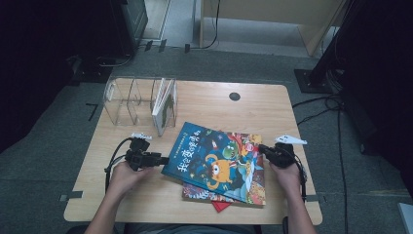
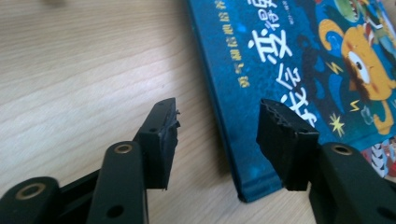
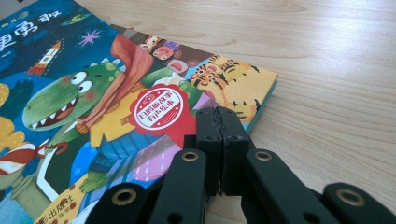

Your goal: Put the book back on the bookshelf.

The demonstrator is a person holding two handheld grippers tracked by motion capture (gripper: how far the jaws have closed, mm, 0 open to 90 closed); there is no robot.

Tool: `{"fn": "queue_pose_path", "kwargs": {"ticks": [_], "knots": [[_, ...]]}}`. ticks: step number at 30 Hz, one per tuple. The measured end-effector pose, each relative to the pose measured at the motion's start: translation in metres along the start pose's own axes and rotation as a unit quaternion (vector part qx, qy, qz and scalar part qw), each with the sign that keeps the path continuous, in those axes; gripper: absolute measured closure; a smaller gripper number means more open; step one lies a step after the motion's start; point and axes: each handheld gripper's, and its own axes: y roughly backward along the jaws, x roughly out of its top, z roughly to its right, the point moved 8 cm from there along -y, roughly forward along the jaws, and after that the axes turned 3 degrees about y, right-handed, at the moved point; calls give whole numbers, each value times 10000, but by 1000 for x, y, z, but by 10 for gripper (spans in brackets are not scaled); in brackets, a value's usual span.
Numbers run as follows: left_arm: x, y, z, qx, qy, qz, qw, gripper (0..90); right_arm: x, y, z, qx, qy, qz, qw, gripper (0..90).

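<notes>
The wooden table [image 1: 204, 105] is the biggest thing here. From the high view you can see all of it, with a clear plastic rack [image 1: 139, 100] at the back left and a thin book [image 1: 163, 105] standing in it. The gripper views do not show the rack.

In the middle of the table lies the blue picture book [image 1: 216, 158]. It is flat, on top of another book [image 1: 214, 194], with a red corner [image 1: 221, 206] poking out at the front. The right gripper view shows a green dinosaur and a round red sticker on the cover up close. The left gripper view shows the book's blue spine edge and its big white letters.

The left gripper [image 1: 163, 159] is at the book's left edge. Its jaws are apart, with the book's corner between them, and they do not pinch it.

The right gripper [image 1: 263, 148] is at the book's right edge. Its jaws are pressed together with nothing between them, and their tips are over the cover's edge.
</notes>
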Motion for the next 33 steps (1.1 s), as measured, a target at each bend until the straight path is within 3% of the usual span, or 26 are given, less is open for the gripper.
{"fn": "queue_pose_path", "kwargs": {"ticks": [4, 11, 19, 33], "knots": [[4, -5, 0, 32, -68, -21, 10000, 455, -1, 5, -2, -63, 23, -33, 10000, 889], [13, -8, -3, 78, -110, -102, 9999, 365, -9, 17, -19, 78, 70, -18, 9999, 893], [23, -18, -6, 28, 65, -146, 9999, 322, -20, 20, -31, 154, 195, -155, 9996, 893], [30, -40, 2, -131, 52, -433, 9990, 327, -26, 25, -40, 225, 297, -204, 9991, 900]]}}
